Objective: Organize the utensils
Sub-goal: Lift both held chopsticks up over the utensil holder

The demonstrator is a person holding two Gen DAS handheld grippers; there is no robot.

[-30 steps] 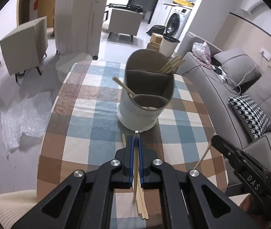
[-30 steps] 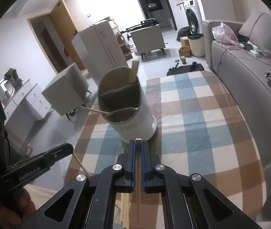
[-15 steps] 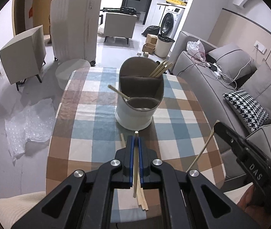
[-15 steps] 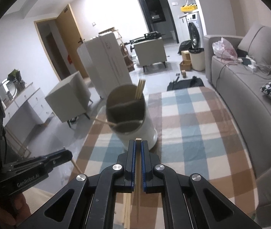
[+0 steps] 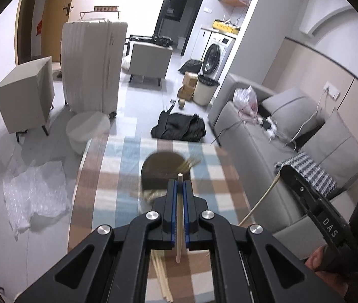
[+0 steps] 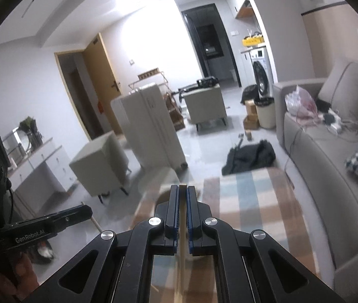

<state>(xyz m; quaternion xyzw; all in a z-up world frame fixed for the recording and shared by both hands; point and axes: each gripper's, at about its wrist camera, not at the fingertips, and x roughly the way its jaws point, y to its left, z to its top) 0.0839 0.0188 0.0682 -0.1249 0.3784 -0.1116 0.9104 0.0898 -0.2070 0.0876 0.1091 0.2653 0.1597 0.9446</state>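
Your left claw point(image 5: 179, 186) is pressed together on a single pale chopstick point(image 5: 178, 217); the stick's tip pokes out just past the blue pads and its lower end hangs free below them. Your right claw point(image 6: 183, 197) pinches a second chopstick point(image 6: 182, 237) the same way, with the square tip showing between the fingertips.

Seen from your left wrist, the round utensil holder point(image 5: 165, 170) stands blurred on the checked worktop point(image 5: 103, 202), directly beyond the left claw's tip, with a bundle of chopsticks leaning out of its far compartment toward the right. More loose chopsticks point(image 5: 162, 277) lie on the cloth under the left claw, close to the near edge.

The right claw appears at the right of that view, above the gap between the worktop's right edge and the grey sofa point(image 5: 267, 176). The worktop's far edge ends just short of a black bag point(image 5: 179, 127) on the floor. To the left, the floor is open apart from a round stool point(image 5: 88, 128) and crumpled bubble wrap point(image 5: 32, 194). A white suitcase point(image 5: 92, 65) stands further back.
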